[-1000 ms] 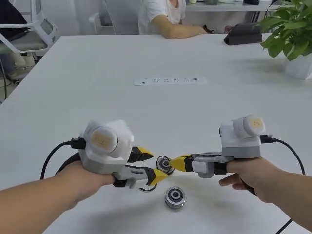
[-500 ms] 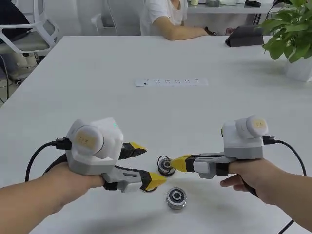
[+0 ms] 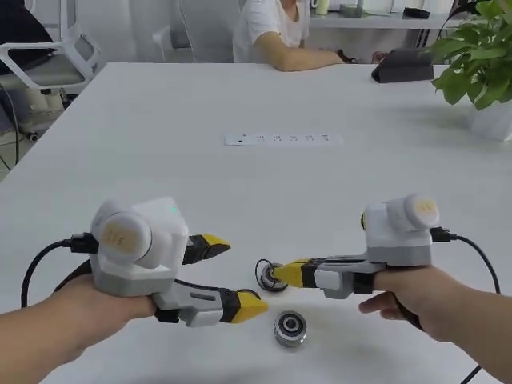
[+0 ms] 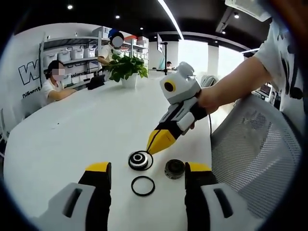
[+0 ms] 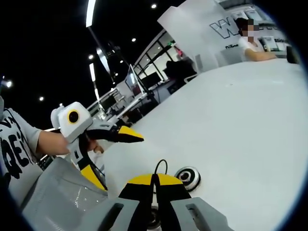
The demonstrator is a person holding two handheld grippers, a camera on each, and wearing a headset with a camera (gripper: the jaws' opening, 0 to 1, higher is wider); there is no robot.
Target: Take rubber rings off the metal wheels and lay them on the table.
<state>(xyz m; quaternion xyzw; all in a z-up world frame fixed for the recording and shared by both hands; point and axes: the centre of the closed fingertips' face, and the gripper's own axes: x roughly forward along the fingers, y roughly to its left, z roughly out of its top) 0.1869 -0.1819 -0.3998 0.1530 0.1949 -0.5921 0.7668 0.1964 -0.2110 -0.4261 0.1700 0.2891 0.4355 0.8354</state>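
Note:
A small metal wheel (image 3: 270, 275) lies on the white table (image 3: 264, 192) with its black rubber ring (image 4: 150, 163) pulled partly off one side. My right gripper (image 3: 286, 274) is shut, its yellow tips pinching that ring, which rises as a thin loop (image 5: 161, 166) above the tips (image 5: 155, 179). A second wheel (image 3: 290, 328) sits just nearer me, also seen as a wheel (image 4: 174, 168) beside the first wheel (image 4: 139, 160). A loose rubber ring (image 4: 143, 195) lies flat on the table. To the left, my left gripper (image 3: 232, 274) is open and holds nothing.
A white power strip (image 3: 282, 138) lies mid-table. A potted plant (image 3: 480, 56) stands at the far right, with a dark case (image 3: 404, 60) beside it. A person (image 3: 276, 32) sits at the far end. An office chair (image 3: 48, 56) is at the far left.
My left gripper has drawn back to the left, away from the wheel, still open. The right gripper stays shut at the wheel.

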